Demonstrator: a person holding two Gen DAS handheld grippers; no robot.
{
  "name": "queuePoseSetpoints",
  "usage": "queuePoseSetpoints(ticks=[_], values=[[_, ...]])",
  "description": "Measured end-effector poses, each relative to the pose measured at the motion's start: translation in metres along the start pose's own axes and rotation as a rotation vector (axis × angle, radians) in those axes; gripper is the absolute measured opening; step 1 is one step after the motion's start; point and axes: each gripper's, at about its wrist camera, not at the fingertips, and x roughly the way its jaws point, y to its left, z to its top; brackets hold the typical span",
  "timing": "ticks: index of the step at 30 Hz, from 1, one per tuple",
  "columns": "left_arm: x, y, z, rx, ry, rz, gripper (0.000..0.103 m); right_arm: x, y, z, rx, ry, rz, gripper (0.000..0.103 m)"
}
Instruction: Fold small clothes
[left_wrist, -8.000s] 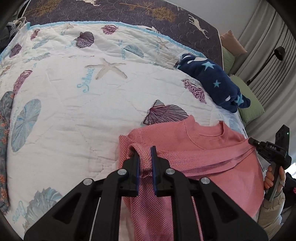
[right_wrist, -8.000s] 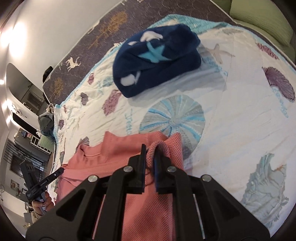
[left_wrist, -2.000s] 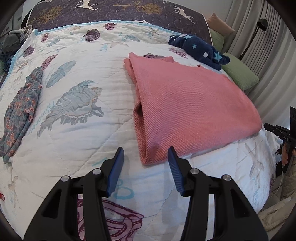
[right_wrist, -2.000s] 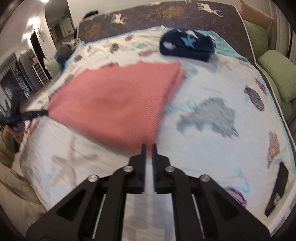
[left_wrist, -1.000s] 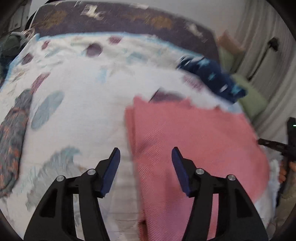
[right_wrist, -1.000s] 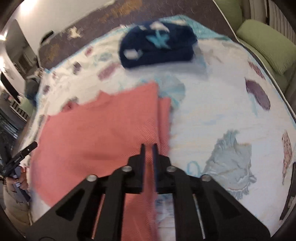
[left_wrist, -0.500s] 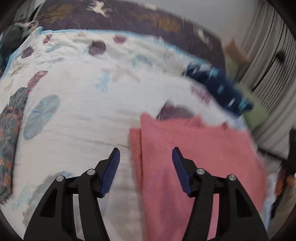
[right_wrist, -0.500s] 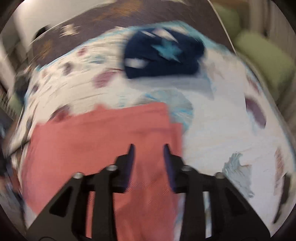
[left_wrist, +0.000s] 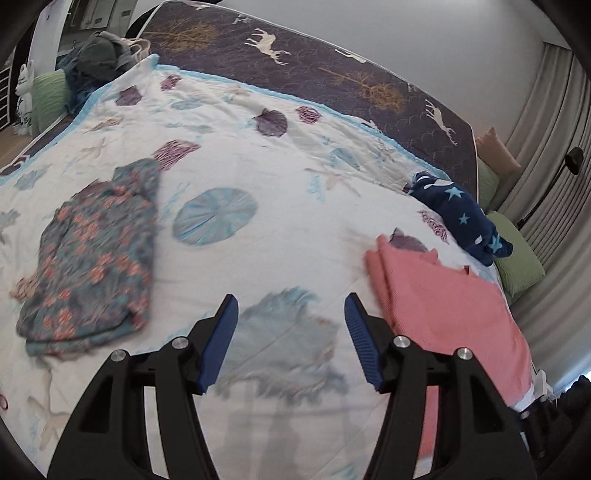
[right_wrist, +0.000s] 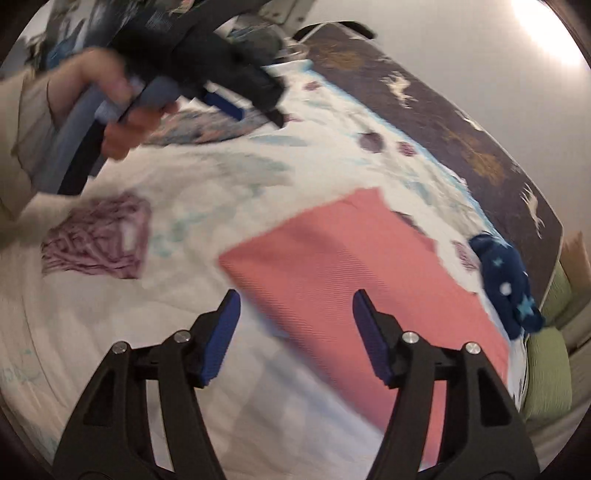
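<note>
A folded pink garment (left_wrist: 447, 306) lies flat on the bed at the right of the left wrist view and spreads through the middle of the right wrist view as pink garment (right_wrist: 354, 273). A crumpled floral garment (left_wrist: 92, 254) lies on the quilt to the left. My left gripper (left_wrist: 290, 314) hangs open over bare quilt between the two, nothing in it. My right gripper (right_wrist: 295, 314) hovers above the pink garment's near corner; its jaws are opening and nothing is pressed between them. A person's hand (right_wrist: 122, 107) holds the left gripper at the upper left.
A folded navy star-print garment (left_wrist: 461, 218) sits at the bed's far right. The white seashell quilt (left_wrist: 258, 177) covers the bed, with a dark patterned sheet (left_wrist: 332, 74) behind it. Green pillows (left_wrist: 517, 258), curtains and a floor lamp stand at right; piled clothes (left_wrist: 99, 55) lie far left.
My left gripper swung left, off the pink garment, bringing the floral garment into view. My right gripper rolled, moved across the bed and went from shut to open.
</note>
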Motion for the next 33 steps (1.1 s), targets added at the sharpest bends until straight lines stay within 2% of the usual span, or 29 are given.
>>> queuePoseSetpoints(ticks=[2, 4, 7, 8, 9, 10, 12, 17, 19, 21, 22, 26, 27, 28, 29, 30, 33], values=[[-0.003, 0.009, -0.005, -0.010, 0.005, 0.002, 0.061, 0.007, 0.015, 0.002, -0.045, 0.012, -0.063, 0.064], [-0.002, 0.012, -0.006, -0.019, 0.007, 0.002, 0.061, 0.018, 0.026, 0.005, -0.094, 0.018, -0.175, 0.064], [-0.001, 0.015, -0.006, -0.030, 0.012, -0.013, 0.061, 0.033, 0.032, 0.017, -0.105, 0.019, -0.268, 0.062], [0.000, 0.013, -0.006, -0.029, 0.012, -0.014, 0.061, 0.038, 0.031, 0.020, -0.092, 0.022, -0.286, 0.057], [0.001, 0.012, -0.005, -0.025, 0.014, -0.018, 0.061, 0.042, 0.029, 0.023, -0.078, 0.030, -0.280, 0.044], [0.003, 0.010, -0.005, -0.023, 0.017, -0.025, 0.061, 0.044, 0.025, 0.024, -0.053, 0.046, -0.246, 0.005], [0.008, 0.007, -0.002, -0.029, 0.029, -0.054, 0.061, 0.042, 0.012, 0.026, 0.061, 0.068, -0.133, 0.004], [0.037, -0.016, 0.006, -0.025, 0.104, -0.139, 0.061, 0.016, -0.034, 0.017, 0.338, 0.014, 0.098, 0.004], [0.055, -0.032, 0.011, -0.021, 0.153, -0.210, 0.061, 0.006, -0.053, 0.009, 0.449, -0.008, 0.169, 0.004], [0.076, -0.046, 0.016, -0.034, 0.212, -0.265, 0.063, 0.002, -0.065, 0.006, 0.511, -0.020, 0.201, 0.004], [0.087, -0.053, 0.018, -0.039, 0.239, -0.272, 0.068, 0.000, -0.071, 0.004, 0.545, -0.030, 0.217, 0.004], [0.121, -0.072, 0.022, -0.047, 0.311, -0.283, 0.069, -0.007, -0.081, -0.001, 0.608, -0.040, 0.246, 0.004], [0.127, -0.076, 0.022, -0.055, 0.320, -0.295, 0.067, -0.007, -0.082, -0.002, 0.614, -0.043, 0.247, 0.004], [0.131, -0.079, 0.023, -0.055, 0.325, -0.308, 0.049, -0.007, -0.083, -0.003, 0.617, -0.041, 0.249, 0.004], [0.135, -0.082, 0.023, -0.055, 0.337, -0.321, 0.020, -0.006, -0.083, -0.004, 0.620, -0.040, 0.253, 0.004], [0.140, -0.083, 0.024, -0.071, 0.357, -0.333, 0.010, -0.008, -0.083, -0.005, 0.626, -0.041, 0.259, 0.004], [0.142, -0.082, 0.028, -0.110, 0.355, -0.360, 0.006, -0.011, -0.082, -0.006, 0.636, -0.051, 0.278, 0.004]])
